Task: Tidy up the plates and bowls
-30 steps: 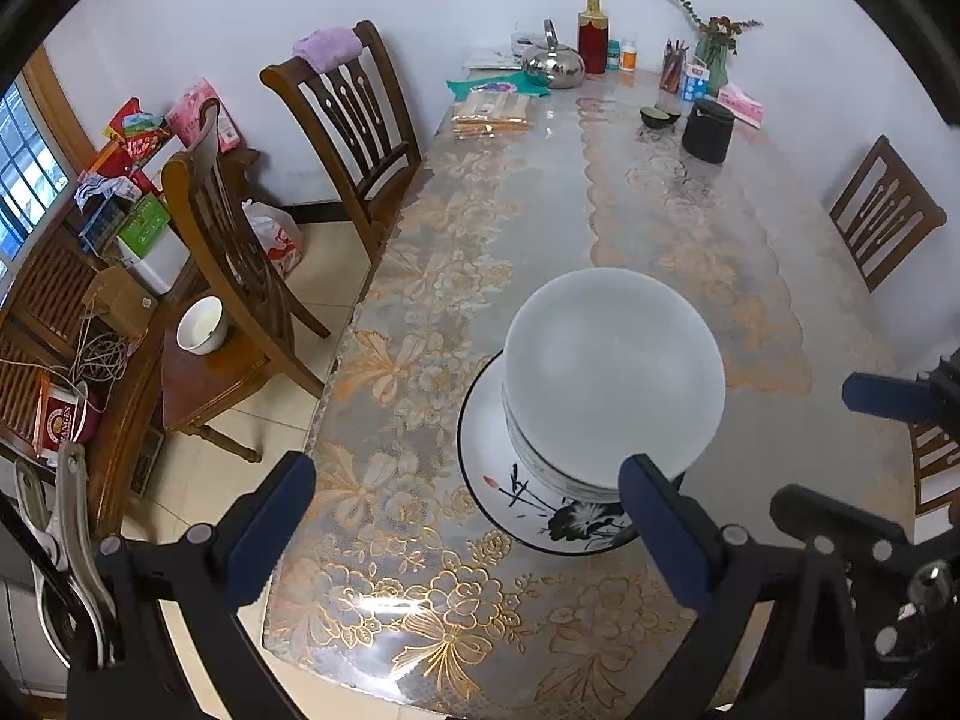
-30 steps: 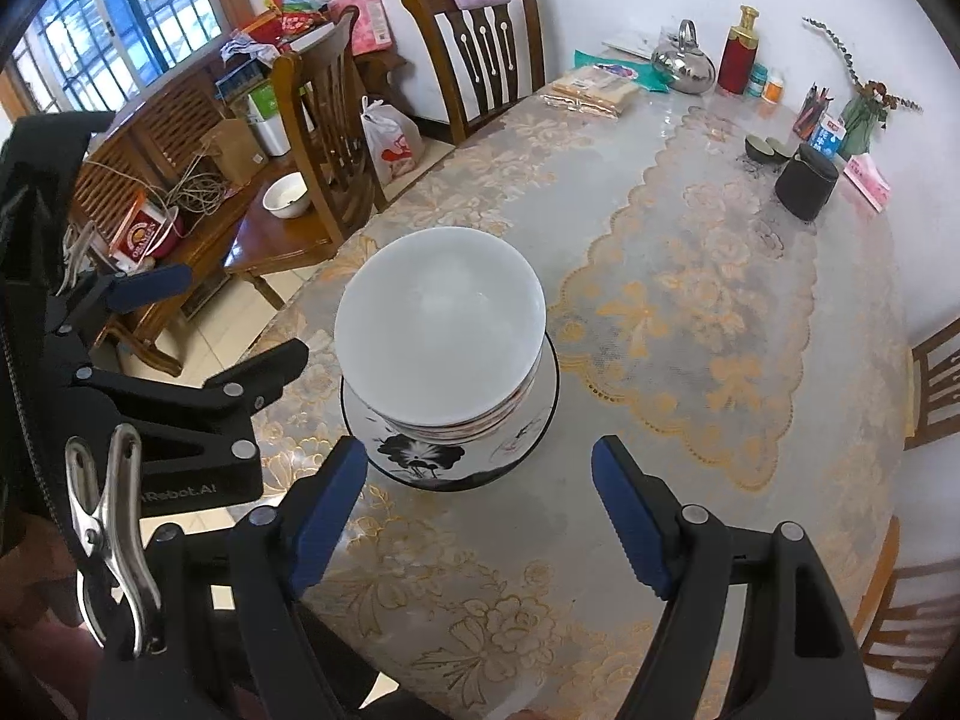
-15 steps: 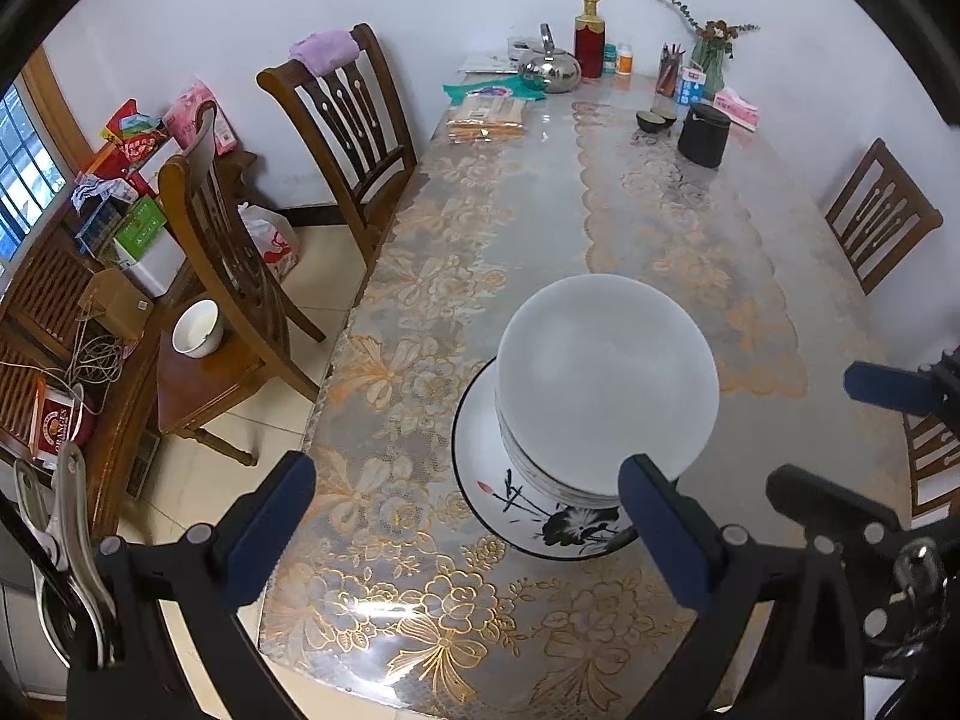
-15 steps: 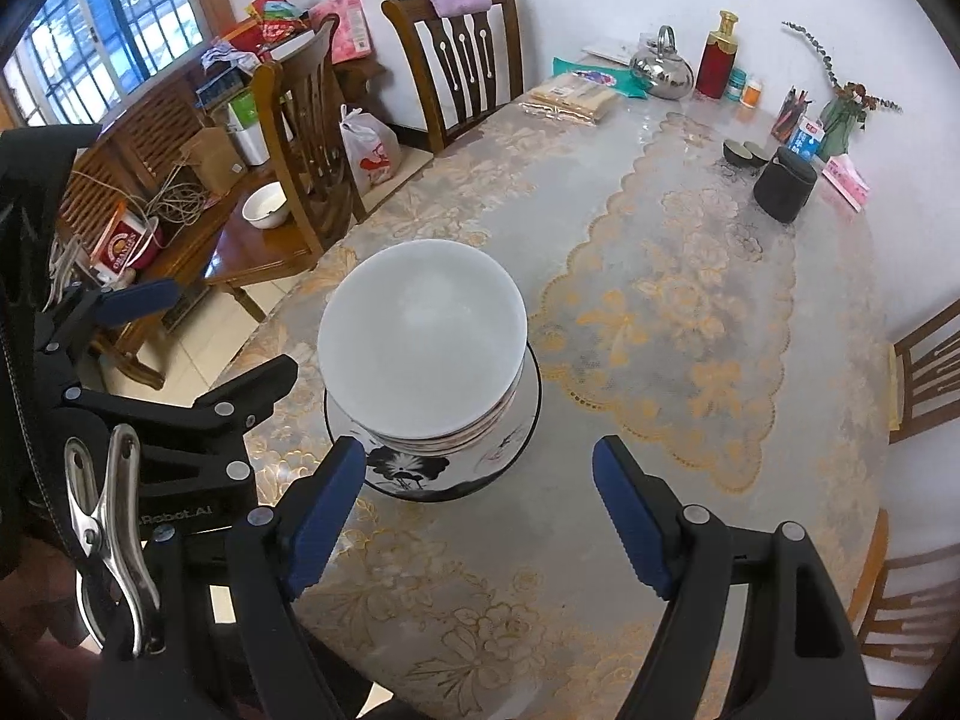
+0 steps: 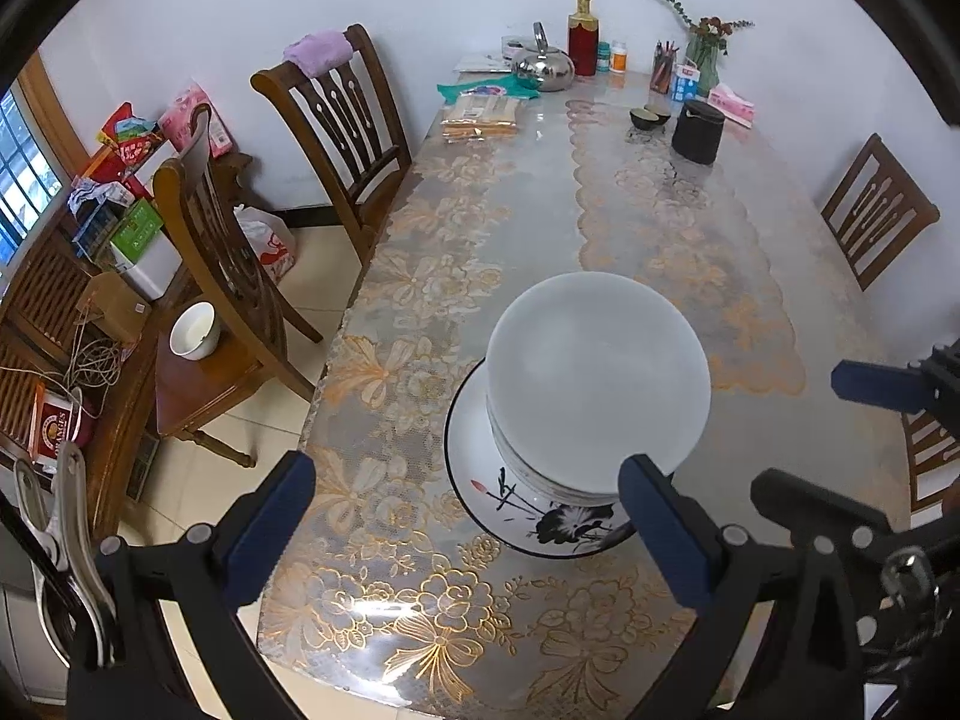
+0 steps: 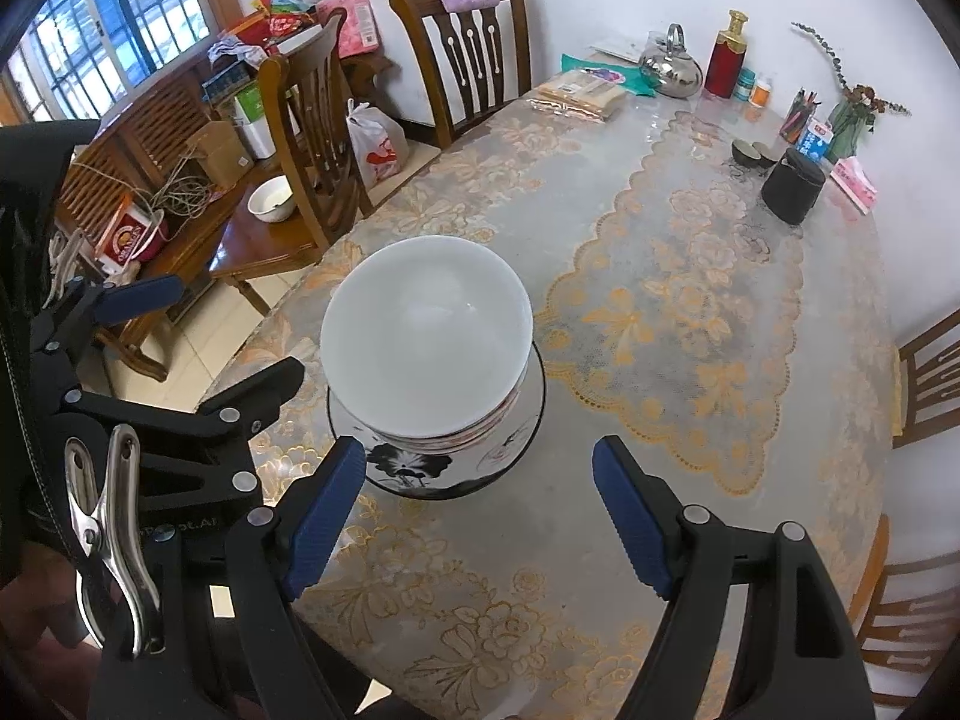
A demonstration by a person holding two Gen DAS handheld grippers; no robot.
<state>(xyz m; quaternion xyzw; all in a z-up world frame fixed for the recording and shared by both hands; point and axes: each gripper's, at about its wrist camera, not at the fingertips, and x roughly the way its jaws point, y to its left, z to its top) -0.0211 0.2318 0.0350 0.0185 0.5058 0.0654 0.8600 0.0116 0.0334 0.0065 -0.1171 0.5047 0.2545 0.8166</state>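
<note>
A stack of white bowls [image 5: 597,366] [image 6: 426,330] stands on a white plate with a black rim and an ink flower pattern [image 5: 480,492] [image 6: 408,468], near the table's front end. My left gripper [image 5: 462,516] hangs open above the near table edge, left of the stack, its right finger just in front of the plate. My right gripper [image 6: 480,504] is open too, just in front of the plate and above it. Neither gripper holds or touches anything. Each gripper shows at the edge of the other's view.
The long table [image 5: 660,240] has a floral cover. At its far end stand a kettle [image 5: 543,69], a red bottle [image 5: 583,36], a black container [image 5: 696,132] and small items. Wooden chairs [image 5: 336,120] line the left side; another white bowl [image 5: 193,331] sits on a low side table.
Both views drew back very slightly, so the stack sits a little lower and smaller. Both grippers stayed open and nothing on the table moved.
</note>
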